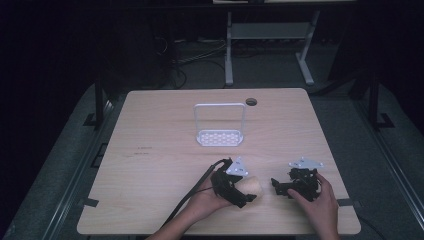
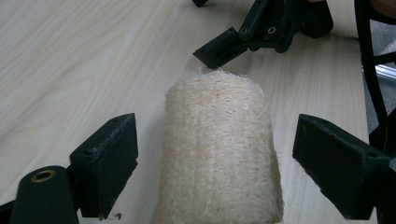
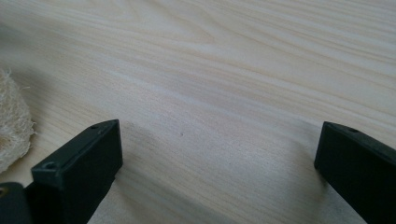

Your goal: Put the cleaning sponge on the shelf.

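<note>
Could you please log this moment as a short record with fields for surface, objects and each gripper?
surface: light wooden table
loofah: lying on the table near the front edge, between the left gripper's open jaws, gaps on both sides
white rack: upright at table centre, apart from both grippers
left gripper: open, straddling the loofah
right gripper: open, nothing between its jaws, beside the loofah

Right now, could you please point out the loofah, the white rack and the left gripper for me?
loofah (image 2: 219, 149), left gripper view, middle of its fibrous side.
white rack (image 1: 219, 137), high view, its perforated base.
left gripper (image 2: 215, 172), left gripper view, midway between its open jaws, over the loofah.
</note>
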`<state>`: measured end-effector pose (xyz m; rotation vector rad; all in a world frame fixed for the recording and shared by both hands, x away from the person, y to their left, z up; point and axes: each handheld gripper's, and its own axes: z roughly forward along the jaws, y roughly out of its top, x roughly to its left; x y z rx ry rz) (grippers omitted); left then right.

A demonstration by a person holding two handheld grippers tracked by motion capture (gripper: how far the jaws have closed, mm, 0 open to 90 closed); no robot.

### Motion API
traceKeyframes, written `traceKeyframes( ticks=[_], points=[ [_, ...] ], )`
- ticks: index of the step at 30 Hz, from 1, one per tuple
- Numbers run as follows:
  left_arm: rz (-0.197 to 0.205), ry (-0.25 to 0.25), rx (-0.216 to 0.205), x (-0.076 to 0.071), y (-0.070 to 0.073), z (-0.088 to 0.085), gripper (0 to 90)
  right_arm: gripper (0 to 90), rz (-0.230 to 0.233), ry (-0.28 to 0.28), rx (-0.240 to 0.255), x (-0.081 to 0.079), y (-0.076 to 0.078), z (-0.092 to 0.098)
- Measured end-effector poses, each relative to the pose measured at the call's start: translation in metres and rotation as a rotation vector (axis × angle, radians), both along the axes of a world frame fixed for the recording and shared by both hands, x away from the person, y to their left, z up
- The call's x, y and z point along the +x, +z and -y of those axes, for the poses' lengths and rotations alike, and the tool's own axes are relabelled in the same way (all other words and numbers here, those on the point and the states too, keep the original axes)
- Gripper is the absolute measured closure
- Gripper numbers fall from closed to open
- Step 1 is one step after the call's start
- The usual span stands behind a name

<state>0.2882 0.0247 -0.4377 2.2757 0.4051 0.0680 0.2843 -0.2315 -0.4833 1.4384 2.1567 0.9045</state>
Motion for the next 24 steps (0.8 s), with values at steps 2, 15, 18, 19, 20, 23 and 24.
traceKeyframes(
  ticks=[2,15,18,19,20,23,24],
  points=[
    [-0.001,-0.003,0.008,0.000,-0.002,0.003,13.8,0.7,0.000,0.000,0.000,0.000,0.000,0.000],
    [0.002,-0.007,0.053,-0.001,-0.014,0.013,13.9,0.7,0.000,0.000,0.000,0.000,0.000,0.000],
    [0.002,-0.009,0.060,-0.001,-0.015,0.013,13.8,0.7,0.000,0.000,0.000,0.000,0.000,0.000],
    [0.002,-0.007,0.065,-0.001,-0.016,0.014,13.9,0.7,0.000,0.000,0.000,0.000,0.000,0.000],
    [0.002,-0.007,0.065,-0.001,-0.016,0.014,13.9,0.7,0.000,0.000,0.000,0.000,0.000,0.000],
    [0.000,-0.015,0.075,-0.001,-0.017,0.014,14.2,0.7,0.000,0.000,0.000,0.000,0.000,0.000],
    [-0.003,-0.018,0.078,-0.001,-0.017,0.015,14.5,0.7,0.000,0.000,0.000,0.000,0.000,0.000]
  ],
)
